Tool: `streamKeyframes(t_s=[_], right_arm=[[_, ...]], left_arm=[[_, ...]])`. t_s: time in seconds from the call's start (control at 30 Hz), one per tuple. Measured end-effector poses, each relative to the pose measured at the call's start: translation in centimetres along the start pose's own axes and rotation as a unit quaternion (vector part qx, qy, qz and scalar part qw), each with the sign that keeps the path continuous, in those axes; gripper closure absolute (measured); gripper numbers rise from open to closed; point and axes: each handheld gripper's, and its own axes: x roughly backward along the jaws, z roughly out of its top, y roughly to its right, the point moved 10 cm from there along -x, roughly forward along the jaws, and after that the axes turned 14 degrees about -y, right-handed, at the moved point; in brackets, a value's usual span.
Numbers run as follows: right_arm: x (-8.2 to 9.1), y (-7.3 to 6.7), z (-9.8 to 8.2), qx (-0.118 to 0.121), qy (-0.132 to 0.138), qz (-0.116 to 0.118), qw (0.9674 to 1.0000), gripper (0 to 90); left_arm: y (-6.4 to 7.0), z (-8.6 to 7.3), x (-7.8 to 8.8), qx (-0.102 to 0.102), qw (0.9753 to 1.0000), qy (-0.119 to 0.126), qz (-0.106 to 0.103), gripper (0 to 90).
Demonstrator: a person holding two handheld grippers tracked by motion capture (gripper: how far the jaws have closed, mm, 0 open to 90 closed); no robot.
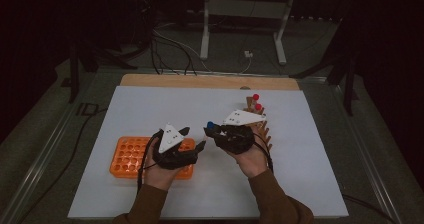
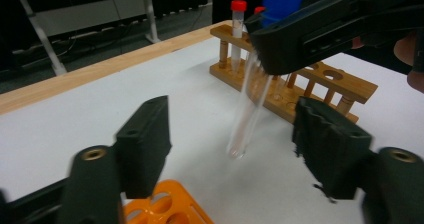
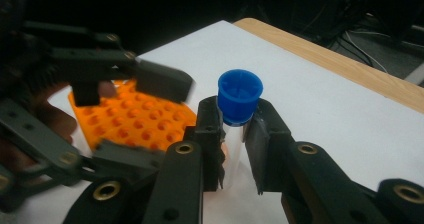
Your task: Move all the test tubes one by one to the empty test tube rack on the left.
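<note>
My right gripper point(image 3: 235, 119) is shut on a clear test tube point(image 2: 247, 114) just under its blue cap point(image 3: 240, 94), and the tube hangs down above the white sheet. In the high view the right gripper point(image 1: 212, 129) sits at the table's middle, in front of a wooden rack point(image 1: 262, 129). My left gripper point(image 1: 194, 139) faces it from the left with its jaws apart. In the left gripper view the tube hangs between those jaws point(image 2: 230, 119) without touching either pad. An orange rack point(image 1: 127, 156) with many round holes lies under the left hand.
The wooden rack point(image 2: 345, 84) holds two red-capped tubes point(image 1: 256, 97) at its far end. A white sheet point(image 1: 150, 104) covers the table, with a wooden strip point(image 1: 200, 81) along its far edge. Cables and a white stand lie on the floor beyond.
</note>
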Motion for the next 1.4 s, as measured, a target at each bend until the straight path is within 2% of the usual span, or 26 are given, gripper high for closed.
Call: streamKeyframes(t_s=[0.13,0.23,0.37,0.5,1.0,1.03,1.07,1.1,1.13,1.3,1.4], right_arm=[[-0.2,-0.6,0.3,0.002,0.001,0.007,1.0000,76.8],[-0.4,-0.8,0.2,0.001,-0.001,0.014,0.9999,76.8],[-0.4,-0.9,0.2,-0.004,0.001,0.022,0.9997,76.8],[-0.5,-1.0,0.2,-0.002,0.001,0.024,0.9997,76.8],[-0.5,-0.9,0.1,-0.005,0.002,0.028,0.9996,75.9],[-0.4,-0.9,0.1,-0.008,0.004,0.029,0.9995,73.2],[-0.3,-0.7,0.1,-0.011,0.009,0.031,0.9994,64.1],[-0.3,-0.7,0.1,-0.011,0.009,0.031,0.9994,64.1],[-0.2,-0.6,0.0,-0.013,0.011,0.033,0.9993,60.4],[0.3,0.4,-0.2,-0.029,0.025,0.028,0.9989,35.3],[0.4,0.7,-0.6,-0.027,0.028,0.021,0.9990,29.0]], left_arm=[[0.2,0.1,-0.4,-0.005,0.9999,-0.011,0.007,49.6],[0.3,0.2,-0.5,-0.004,1.0000,-0.008,0.003,60.8],[0.5,0.1,-0.8,-0.015,0.9998,-0.015,0.003,65.7],[0.7,0.2,-0.9,-0.017,0.9998,-0.012,-0.002,72.9],[0.9,0.3,-1.0,-0.023,0.9997,-0.004,-0.010,77.0],[0.7,0.3,-1.0,-0.019,0.9998,-0.007,-0.008,77.1],[0.6,0.2,-1.0,-0.015,0.9998,-0.008,-0.007,77.2],[0.4,0.2,-1.0,-0.012,0.9999,-0.007,-0.006,77.2],[0.2,0.2,-1.0,-0.010,0.9999,-0.007,-0.005,77.2],[-0.8,-0.1,-0.6,0.002,1.0000,-0.007,0.002,77.2],[-1.1,-0.3,-0.5,0.008,0.9999,-0.006,0.004,77.2]])
